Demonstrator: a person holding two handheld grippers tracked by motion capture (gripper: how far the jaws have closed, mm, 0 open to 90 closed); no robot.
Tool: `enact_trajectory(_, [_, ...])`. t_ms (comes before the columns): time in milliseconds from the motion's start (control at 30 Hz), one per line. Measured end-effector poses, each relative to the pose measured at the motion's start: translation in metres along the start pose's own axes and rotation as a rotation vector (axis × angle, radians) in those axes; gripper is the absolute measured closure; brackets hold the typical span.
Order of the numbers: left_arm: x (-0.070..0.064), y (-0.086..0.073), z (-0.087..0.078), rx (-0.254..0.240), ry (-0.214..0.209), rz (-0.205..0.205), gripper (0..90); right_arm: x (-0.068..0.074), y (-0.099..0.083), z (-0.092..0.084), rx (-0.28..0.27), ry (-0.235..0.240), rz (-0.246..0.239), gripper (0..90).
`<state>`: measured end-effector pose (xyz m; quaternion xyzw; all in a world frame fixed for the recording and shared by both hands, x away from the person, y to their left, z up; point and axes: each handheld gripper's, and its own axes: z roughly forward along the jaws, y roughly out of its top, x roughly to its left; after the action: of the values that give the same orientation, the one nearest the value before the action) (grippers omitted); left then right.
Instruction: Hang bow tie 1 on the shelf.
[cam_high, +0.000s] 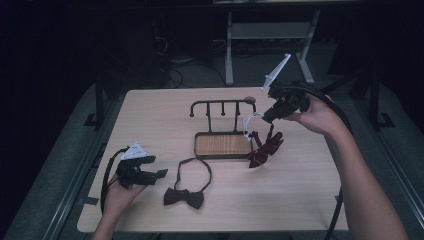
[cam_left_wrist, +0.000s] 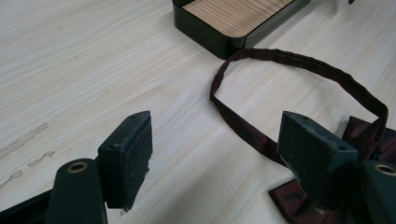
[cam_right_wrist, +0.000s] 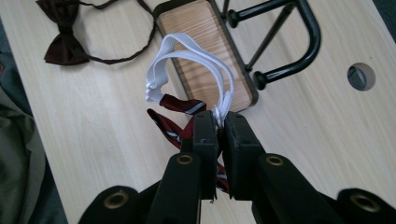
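Note:
My right gripper (cam_high: 266, 117) (cam_right_wrist: 220, 122) is shut on the white elastic strap (cam_right_wrist: 187, 53) of a red striped bow tie (cam_high: 264, 146) (cam_right_wrist: 173, 122). It holds the tie up beside the right end of a black hook rack (cam_high: 222, 104) with a wooden base (cam_high: 222, 144). A dark maroon bow tie (cam_high: 184, 196) lies flat on the table in front of the rack, its neck band (cam_left_wrist: 299, 63) in a loop. My left gripper (cam_high: 159, 173) (cam_left_wrist: 219, 154) stands open just left of that tie, and its right jaw hangs over the tie's edge.
The rack's black arm (cam_right_wrist: 299, 37) with knobbed pegs stands close to the held strap. A round cable hole (cam_right_wrist: 360, 76) is in the light wooden table (cam_high: 150, 115) behind it. Dark floor and a white desk frame (cam_high: 270, 30) lie beyond the far edge.

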<state>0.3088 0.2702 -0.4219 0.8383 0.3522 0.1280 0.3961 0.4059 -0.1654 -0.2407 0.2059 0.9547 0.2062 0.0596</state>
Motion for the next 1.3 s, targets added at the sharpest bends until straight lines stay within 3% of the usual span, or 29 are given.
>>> enact_trajectory(800, [-0.001, 0.0, 0.0, -0.007, -0.005, -0.001, 26.4, -0.041, 0.008, 0.015, 0.055, -0.017, 0.101, 83.5])
enact_trajectory(1100, [-0.001, 0.001, -0.001, -0.01, -0.003, 0.016, 26.4, -0.048, 0.001, 0.027, 0.07, -0.009, 0.128, 83.4])
enact_trajectory(1300, [-0.002, 0.001, -0.001, -0.01, -0.005, 0.006, 26.4, -0.047, -0.001, 0.028, 0.069, -0.007, 0.129, 83.2])
